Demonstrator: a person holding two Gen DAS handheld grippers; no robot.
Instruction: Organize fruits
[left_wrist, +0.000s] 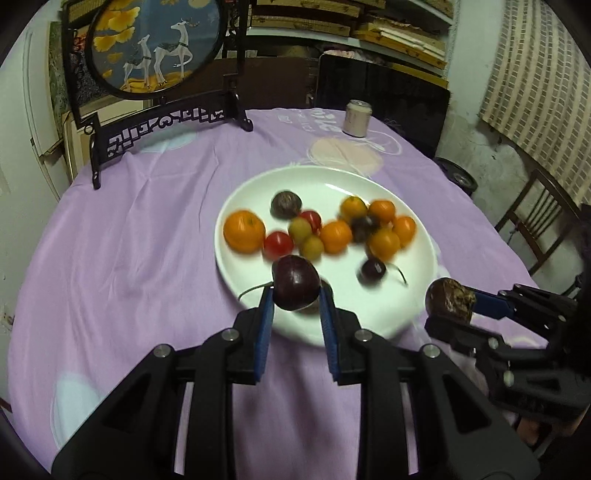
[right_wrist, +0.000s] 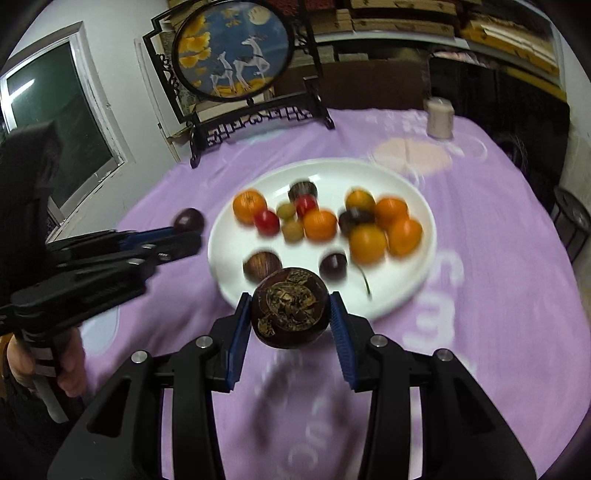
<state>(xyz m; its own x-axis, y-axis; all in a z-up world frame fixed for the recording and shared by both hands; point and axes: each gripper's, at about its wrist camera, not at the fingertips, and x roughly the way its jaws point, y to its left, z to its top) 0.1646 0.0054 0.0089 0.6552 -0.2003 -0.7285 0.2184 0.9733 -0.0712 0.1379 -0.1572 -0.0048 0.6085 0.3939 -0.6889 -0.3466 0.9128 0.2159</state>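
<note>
The left gripper (left_wrist: 296, 295) pinches a smooth dark purple fruit (left_wrist: 295, 282) between its blue pads, held over the near rim of the plate (left_wrist: 332, 181). A thin stem curls out from the fruit's left side. The right gripper (right_wrist: 291, 314) is clamped on a brown fruit (right_wrist: 290, 308) with a cracked, crusty top, also held at the plate's near edge. Each gripper shows in the other's view: the right one (left_wrist: 448, 301) enters from the right with its brown fruit, the left one (right_wrist: 188, 225) from the left with its purple fruit, gripped by a hand (right_wrist: 70, 365).

The white plate sits on a lilac cloth (left_wrist: 129, 240) and carries the rest of the fruit, blurred: several oranges (left_wrist: 243, 230), red tomatoes (left_wrist: 278, 244), two greenish fruits (left_wrist: 312, 246), and more dark fruits, one with a stem (left_wrist: 373, 269) near the front.

Beyond the plate stand a can (left_wrist: 356, 118) and a round deer screen (left_wrist: 157, 44) on a black carved stand. A chair (left_wrist: 535, 218) shows at the right.
</note>
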